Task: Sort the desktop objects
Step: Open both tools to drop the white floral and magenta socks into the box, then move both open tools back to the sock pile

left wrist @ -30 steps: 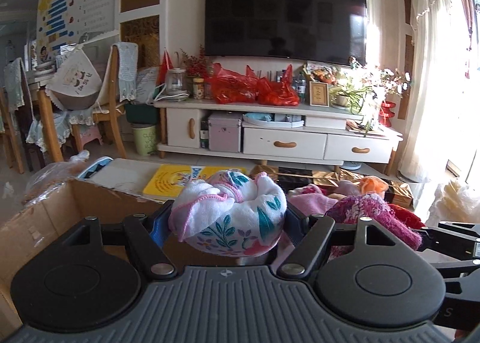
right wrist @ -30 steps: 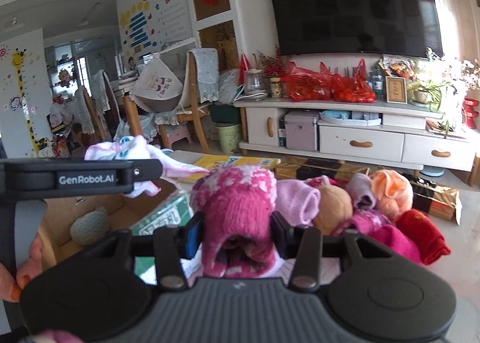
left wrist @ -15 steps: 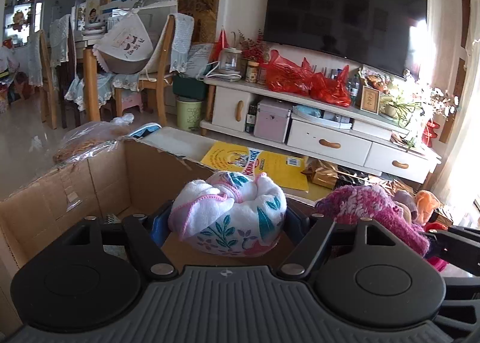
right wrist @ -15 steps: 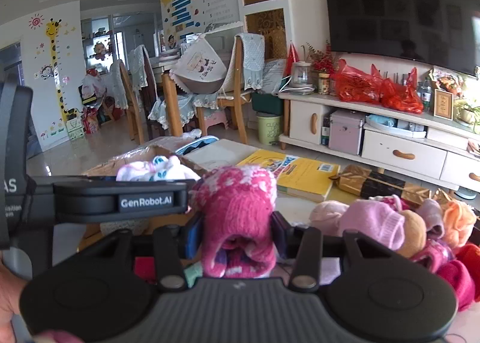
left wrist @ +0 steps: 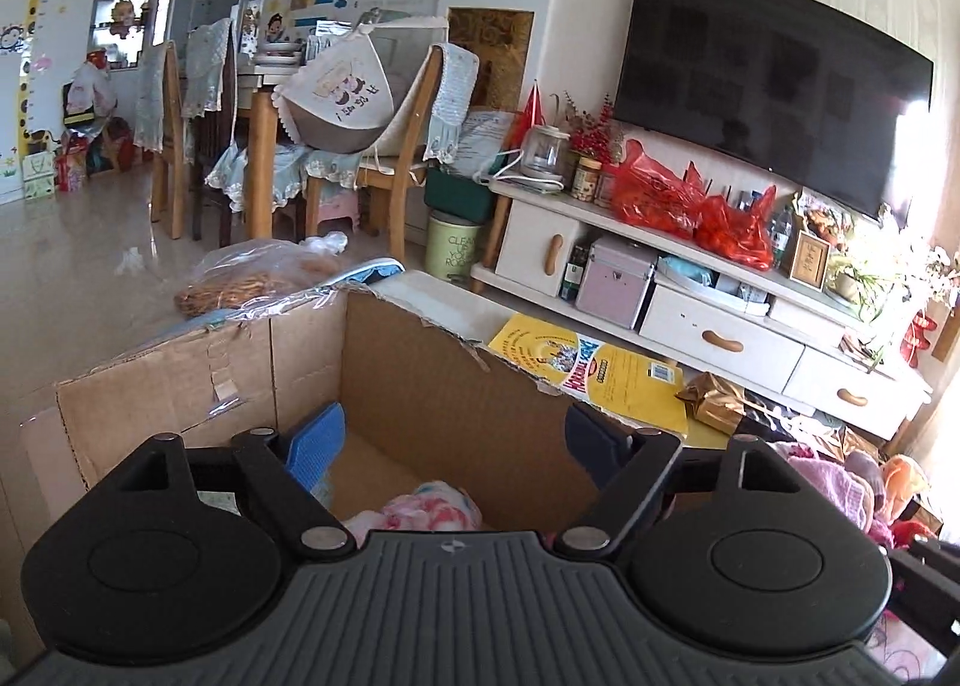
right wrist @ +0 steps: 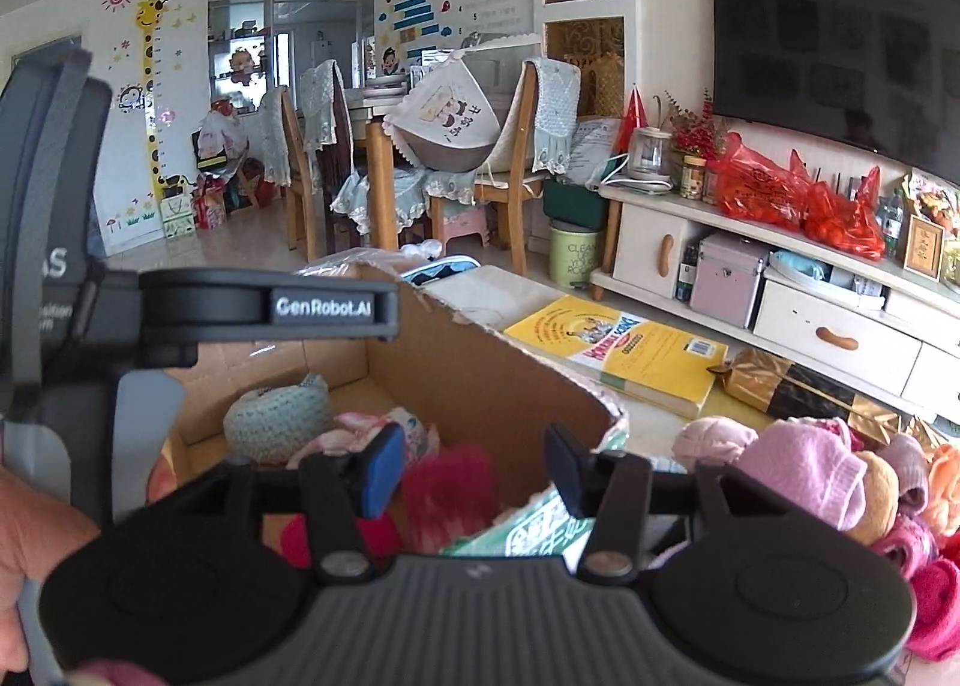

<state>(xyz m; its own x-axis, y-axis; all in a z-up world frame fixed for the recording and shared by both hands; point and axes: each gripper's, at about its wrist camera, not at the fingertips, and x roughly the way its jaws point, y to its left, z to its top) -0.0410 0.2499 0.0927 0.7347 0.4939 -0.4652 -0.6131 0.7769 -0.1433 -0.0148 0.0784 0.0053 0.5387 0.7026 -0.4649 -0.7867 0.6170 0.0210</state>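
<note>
Both drops landing in the cardboard box [left wrist: 420,386]: left gripper [left wrist: 453,437] just sprang wide, empty; right gripper [right wrist: 465,470] is opening, pink hat [right wrist: 450,491] loose between its jaws. I'd lift straight out.

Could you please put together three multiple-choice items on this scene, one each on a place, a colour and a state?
1. Where does the yellow book lie?
A. inside the cardboard box
B. on the surface beyond the box's far wall
C. on the TV cabinet

2. What colour are the plastic bags on the TV cabinet?
A. red
B. blue
C. white

3. How does the left gripper stand?
A. shut on a rolled cloth
B. shut and empty
C. open, nothing between its pads

Key: 1 B, the book lies outside the cardboard box, past its torn edge. 2 A, both bags are bright red. 3 C, the jaws have just been opening and stand wide, with the floral cloth down in the box.
</note>
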